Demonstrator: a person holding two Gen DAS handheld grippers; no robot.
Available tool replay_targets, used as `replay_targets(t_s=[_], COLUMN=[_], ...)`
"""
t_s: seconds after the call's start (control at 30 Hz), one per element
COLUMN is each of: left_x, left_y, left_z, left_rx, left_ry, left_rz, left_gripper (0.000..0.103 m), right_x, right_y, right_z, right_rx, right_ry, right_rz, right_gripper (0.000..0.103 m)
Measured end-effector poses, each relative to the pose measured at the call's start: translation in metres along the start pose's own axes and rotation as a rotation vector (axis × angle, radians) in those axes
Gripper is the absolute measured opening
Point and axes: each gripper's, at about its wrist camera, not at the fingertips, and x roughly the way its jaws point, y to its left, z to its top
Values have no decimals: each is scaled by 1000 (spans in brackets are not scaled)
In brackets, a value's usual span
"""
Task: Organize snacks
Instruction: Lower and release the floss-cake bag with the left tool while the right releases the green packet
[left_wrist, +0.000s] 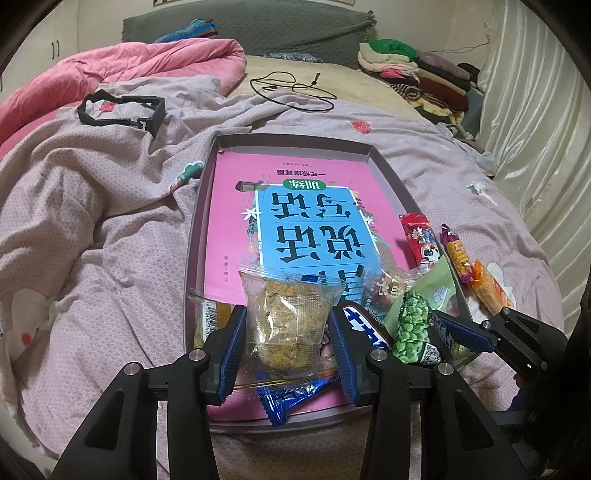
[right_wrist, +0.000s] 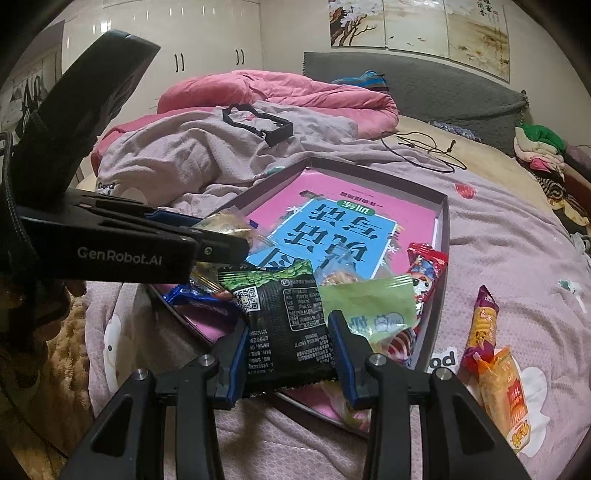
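Observation:
A grey tray (left_wrist: 295, 140) with a pink and blue book (left_wrist: 306, 218) in it lies on the bed. My left gripper (left_wrist: 288, 332) is shut on a clear packet of flaky pastry (left_wrist: 286, 317), held over the tray's near end. My right gripper (right_wrist: 286, 339) is shut on a green pea packet with a black back (right_wrist: 284, 317), also seen from the left wrist (left_wrist: 412, 328), over the tray's near corner. A blue wrapper (left_wrist: 291, 395), a light green packet (right_wrist: 369, 306) and a red packet (right_wrist: 424, 273) lie in the tray. The left gripper shows in the right wrist view (right_wrist: 236, 236).
A purple snack stick (right_wrist: 480, 328) and an orange packet (right_wrist: 506, 391) lie on the lilac blanket (left_wrist: 92, 229) right of the tray. A black plastic frame (left_wrist: 122, 110) and a black cable (left_wrist: 295, 90) lie farther back. A pink quilt (left_wrist: 129, 66) and folded clothes (left_wrist: 417, 70) are behind.

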Motion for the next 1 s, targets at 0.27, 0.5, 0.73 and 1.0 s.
replay_targets(t_s=[0.27, 0.5, 0.73, 1.0], left_x=[0, 0, 1, 1], left_y=[0, -1, -1, -1], left_z=[0, -1, -1, -1], left_rx=[-1, 1, 2, 4], left_ry=[0, 2, 3, 4], left_rz=[-1, 0, 0, 3], left_gripper=[46, 46, 46, 46], right_x=[-1, 1, 3, -2], right_y=[-2, 5, 8, 9], right_z=[0, -1, -1, -4], right_rx=[19, -6, -22, -34], right_ry=[-1, 7, 14, 9], right_rz=[-20, -40, -53, -54], right_gripper=[41, 41, 42, 44])
